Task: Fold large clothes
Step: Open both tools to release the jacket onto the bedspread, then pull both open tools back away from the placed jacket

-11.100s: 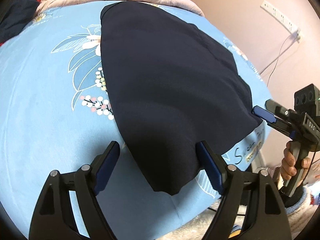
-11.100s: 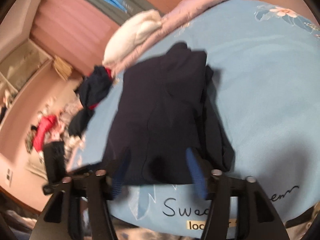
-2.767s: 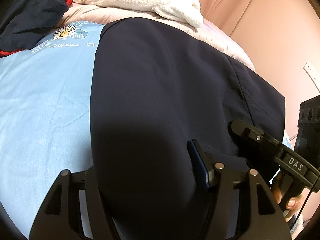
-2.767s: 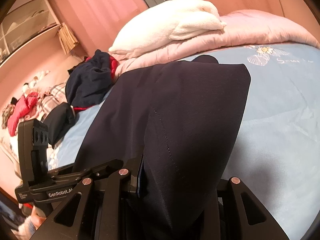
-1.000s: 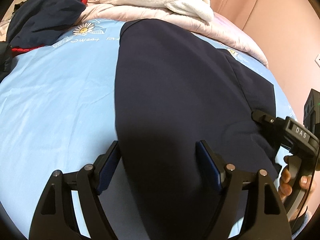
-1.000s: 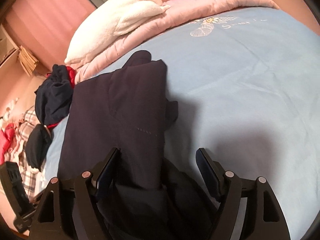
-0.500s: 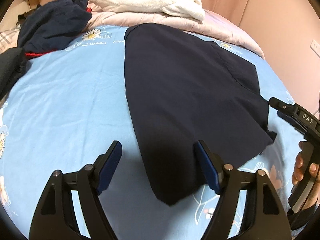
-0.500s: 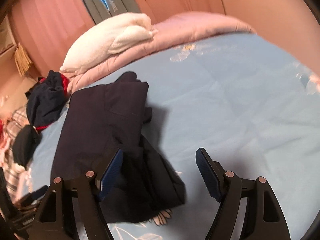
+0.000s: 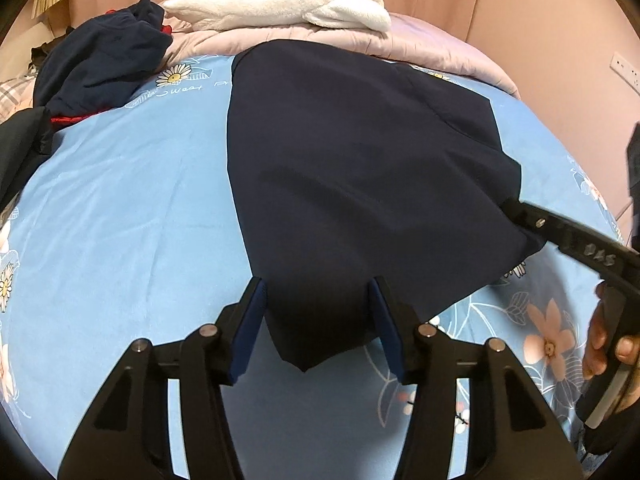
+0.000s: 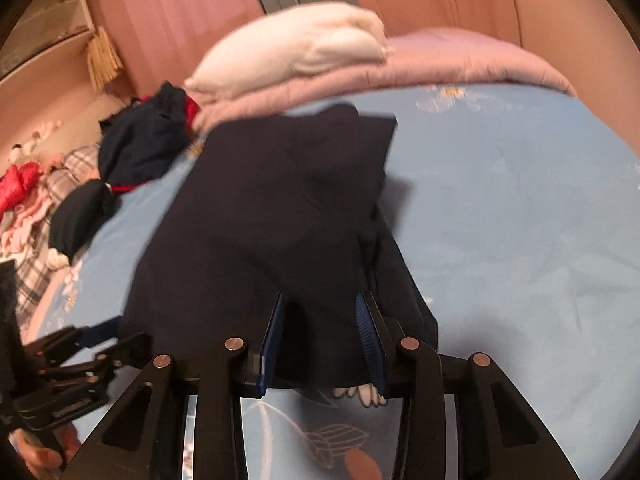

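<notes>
A large dark navy garment (image 9: 360, 152) lies flat on the blue flowered bed sheet (image 9: 120, 220). My left gripper (image 9: 318, 328) straddles its near pointed corner. The jaws are closing, with the fabric between the blue pads but not pinched. In the right wrist view my right gripper (image 10: 320, 332) straddles the garment's (image 10: 272, 208) near edge. Its jaws are closing too, with cloth lying between the pads. One finger (image 9: 560, 236) of the right gripper reaches the garment's right edge in the left wrist view, with a person's hand (image 9: 608, 340) on its handle. The left gripper (image 10: 92, 340) shows at the lower left.
A folded white blanket (image 9: 280, 0) lies on a pink quilt (image 9: 440, 52) at the head of the bed. A heap of dark clothes with some red (image 9: 100, 56) lies at the far left. A wall socket (image 9: 626, 66) is on the right wall.
Both pairs of jaws have narrowed. The right gripper has shifted left, so the garment's near edge now lies between its pads. The left gripper has moved closer to the near corner.
</notes>
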A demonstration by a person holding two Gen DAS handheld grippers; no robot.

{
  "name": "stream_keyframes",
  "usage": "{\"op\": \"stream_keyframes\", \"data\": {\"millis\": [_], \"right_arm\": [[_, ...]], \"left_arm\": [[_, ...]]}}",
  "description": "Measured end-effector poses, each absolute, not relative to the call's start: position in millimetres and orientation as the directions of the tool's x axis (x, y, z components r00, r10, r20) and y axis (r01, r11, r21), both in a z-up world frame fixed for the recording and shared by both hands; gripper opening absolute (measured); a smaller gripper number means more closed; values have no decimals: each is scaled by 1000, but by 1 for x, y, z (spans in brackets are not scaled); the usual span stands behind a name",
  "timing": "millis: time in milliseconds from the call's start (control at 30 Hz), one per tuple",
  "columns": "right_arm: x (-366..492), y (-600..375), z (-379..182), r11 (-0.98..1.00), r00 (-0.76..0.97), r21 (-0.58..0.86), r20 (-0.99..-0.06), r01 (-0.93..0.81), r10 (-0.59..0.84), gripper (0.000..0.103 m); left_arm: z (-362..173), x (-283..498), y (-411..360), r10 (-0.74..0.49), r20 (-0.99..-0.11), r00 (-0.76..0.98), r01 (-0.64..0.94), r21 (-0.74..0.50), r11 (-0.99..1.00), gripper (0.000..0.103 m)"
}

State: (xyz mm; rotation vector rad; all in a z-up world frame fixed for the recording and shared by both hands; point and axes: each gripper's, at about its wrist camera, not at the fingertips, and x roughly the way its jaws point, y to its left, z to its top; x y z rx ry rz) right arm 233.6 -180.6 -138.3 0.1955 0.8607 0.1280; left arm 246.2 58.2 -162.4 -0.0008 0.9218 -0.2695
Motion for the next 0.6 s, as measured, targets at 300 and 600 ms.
{"op": "stream_keyframes", "data": {"millis": [300, 600], "right_arm": [[231, -189, -145, 965, 621, 262, -755, -7, 209, 40], [215, -191, -150, 956, 611, 293, -755, -10, 237, 40]], "left_arm": [[-165, 245, 62, -244, -793, 558, 230, -135, 964, 56], [-169, 238, 59, -236, -810, 536, 233, -126, 964, 56]]}}
